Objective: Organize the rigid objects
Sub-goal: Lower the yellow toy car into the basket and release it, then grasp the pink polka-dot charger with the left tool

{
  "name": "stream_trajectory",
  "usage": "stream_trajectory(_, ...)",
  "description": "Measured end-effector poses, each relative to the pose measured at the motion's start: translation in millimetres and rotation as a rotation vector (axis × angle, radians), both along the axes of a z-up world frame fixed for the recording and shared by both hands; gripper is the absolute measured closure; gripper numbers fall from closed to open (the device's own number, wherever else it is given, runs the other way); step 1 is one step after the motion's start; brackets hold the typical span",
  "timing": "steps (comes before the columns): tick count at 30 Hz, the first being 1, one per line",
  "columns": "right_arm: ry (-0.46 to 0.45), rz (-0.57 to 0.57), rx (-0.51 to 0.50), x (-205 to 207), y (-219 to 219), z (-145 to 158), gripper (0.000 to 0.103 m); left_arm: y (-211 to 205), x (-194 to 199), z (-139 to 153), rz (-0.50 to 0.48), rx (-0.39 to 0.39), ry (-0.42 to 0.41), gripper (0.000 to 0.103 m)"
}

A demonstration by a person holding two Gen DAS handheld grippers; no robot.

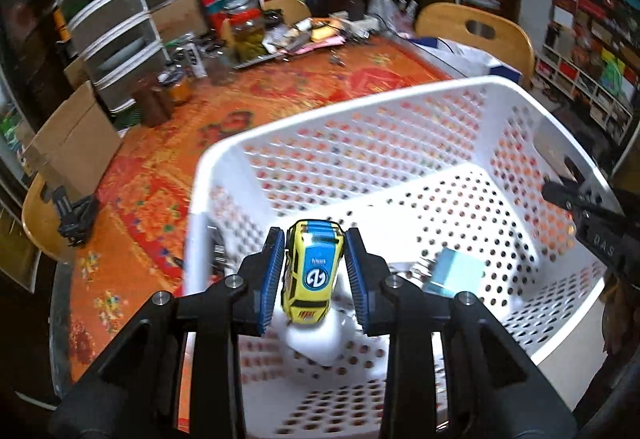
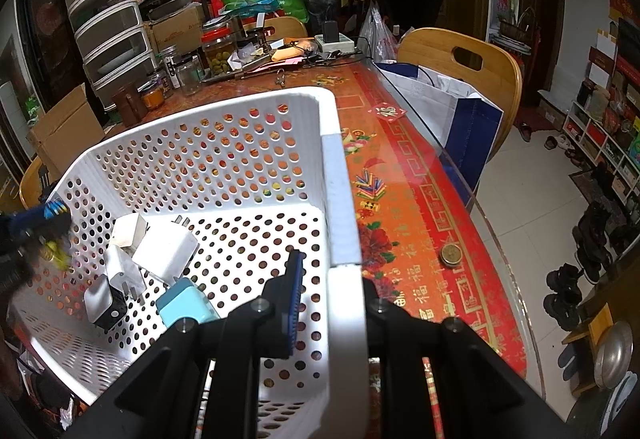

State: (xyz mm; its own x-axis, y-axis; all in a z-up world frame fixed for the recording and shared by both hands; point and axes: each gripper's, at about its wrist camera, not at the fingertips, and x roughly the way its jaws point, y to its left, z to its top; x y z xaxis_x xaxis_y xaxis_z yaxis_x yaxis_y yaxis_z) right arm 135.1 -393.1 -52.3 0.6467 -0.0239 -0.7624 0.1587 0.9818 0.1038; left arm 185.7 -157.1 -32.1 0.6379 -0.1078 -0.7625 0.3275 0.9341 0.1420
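At the far left of the table [image 2: 400, 175], beyond my work, stand a stack of clear drawers [image 2: 110, 27] and some jars [image 2: 188, 73]; none of that is mine to sort just now. My left tongs [image 1: 314, 271] pinch a yellow-and-blue toy car [image 1: 310, 275] by its two sides, nose toward me, blue pads pressed flat on the doors so it cannot twist out. I hold it over the open white basket [image 1: 360, 111], above the near wall, which I judge puts it in place to be let go inside and not on the cloth.

On the basket floor, left of centre in the right wrist view, lie the things already gathered: several white chargers [image 2: 164, 251] piled against each other and a pale blue charger [image 2: 184, 307] just beside them. The car seems headed for the same heap, since hard small things belong together.

Farther right, my right tongs [image 2: 332, 303] clamp the basket's right wall, one pad inside and one outside, I think to keep the light basket from sliding. Right of that, a small round tin [image 2: 451, 253] sits alone on the red cloth.
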Motion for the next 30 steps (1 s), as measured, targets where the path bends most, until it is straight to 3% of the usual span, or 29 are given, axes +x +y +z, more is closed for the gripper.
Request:
stream_trajectory(13,-0.005,0.002,0.007,-2.5,0.6,-0.3,0.087,-8.6,10.9,-21.8,-0.021,0.004,0.051,0.075)
stream_trajectory(17,-0.005,0.003,0.006,-2.8,0.6,-0.3,0.087,-0.9,9.0,-15.2,-0.047,-0.040,0.036,0.074)
stream_trajectory(19,-0.005,0.003,0.006,-2.6,0.7,-0.2,0.087,13.7,8.3,-3.4,-0.040,-0.090,0.018,0.064)
stream_trajectory(21,-0.004,0.002,0.006,-2.7,0.6,-0.2,0.087,40.6,8.4,12.9,0.007,-0.142,-0.025,0.031)
stream_trajectory(23,-0.005,0.003,0.006,-2.8,0.7,-0.2,0.087,81.1,6.8,29.4,0.089,-0.190,-0.086,0.015)
stream_trajectory(27,-0.006,0.001,0.006,-2.9,0.8,-0.1,0.087,158.0,4.9,30.4,0.246,-0.214,-0.107,0.011)
stream_trajectory(30,-0.006,0.001,0.005,-2.3,0.6,0.3,0.087,197.3,9.1,-2.7,0.320,-0.203,-0.037,0.011)
